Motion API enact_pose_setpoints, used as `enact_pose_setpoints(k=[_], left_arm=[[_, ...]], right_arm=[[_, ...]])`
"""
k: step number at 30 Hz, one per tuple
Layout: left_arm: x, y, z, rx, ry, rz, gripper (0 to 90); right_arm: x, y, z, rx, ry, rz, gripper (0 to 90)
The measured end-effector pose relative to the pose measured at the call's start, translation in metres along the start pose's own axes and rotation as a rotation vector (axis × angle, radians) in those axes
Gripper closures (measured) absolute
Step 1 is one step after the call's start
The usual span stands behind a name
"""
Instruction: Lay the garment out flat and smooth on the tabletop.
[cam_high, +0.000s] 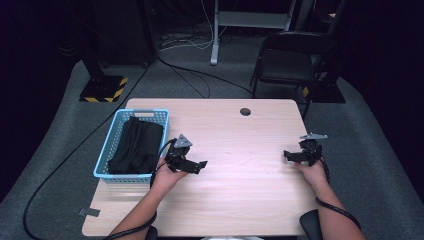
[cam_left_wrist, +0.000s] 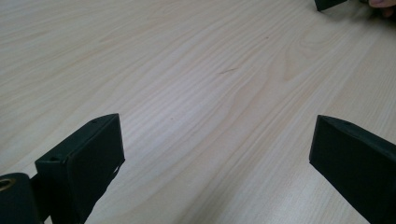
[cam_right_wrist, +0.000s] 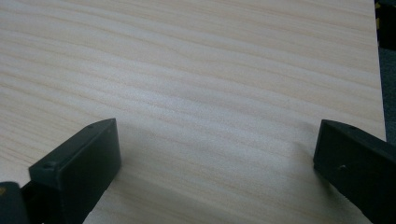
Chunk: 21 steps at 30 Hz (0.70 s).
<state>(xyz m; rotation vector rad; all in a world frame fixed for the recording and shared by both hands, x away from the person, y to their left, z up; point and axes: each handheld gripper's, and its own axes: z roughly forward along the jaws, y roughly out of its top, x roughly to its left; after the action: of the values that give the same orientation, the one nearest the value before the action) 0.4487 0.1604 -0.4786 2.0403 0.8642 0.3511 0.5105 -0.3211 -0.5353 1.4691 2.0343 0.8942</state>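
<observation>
Black cloth (cam_high: 136, 145) lies in the basket (cam_high: 111, 170); both tongs, left (cam_high: 200, 165) and right (cam_high: 287, 155), rest apart and empty on the surface (cam_high: 240, 190), so handling appears either complete or not begun.

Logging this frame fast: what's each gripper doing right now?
Left gripper: open, holding nothing, over bare table.
Right gripper: open, holding nothing, over bare table.
</observation>
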Motion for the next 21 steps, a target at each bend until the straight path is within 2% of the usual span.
enact_pose_setpoints(k=[5, 8, 15, 21], left_arm=[[0.007, 0.001, -0.008, -0.02, -0.002, -0.023, 2.9], [0.01, 0.002, -0.011, -0.034, -0.007, -0.05, 3.2], [0.003, 0.009, -0.02, -0.049, 0.007, -0.017, 4.5], [0.008, 0.01, -0.026, -0.051, 0.026, -0.012, 4.6]], right_arm=[[0.0, 0.0, 0.0, 0.0, 0.0, 0.0, 0.0], [0.0, 0.0, 0.0, 0.0, 0.0, 0.0, 0.0], [0.0, 0.0, 0.0, 0.0, 0.0, 0.0, 0.0], [0.0, 0.0, 0.0, 0.0, 0.0, 0.0, 0.0]])
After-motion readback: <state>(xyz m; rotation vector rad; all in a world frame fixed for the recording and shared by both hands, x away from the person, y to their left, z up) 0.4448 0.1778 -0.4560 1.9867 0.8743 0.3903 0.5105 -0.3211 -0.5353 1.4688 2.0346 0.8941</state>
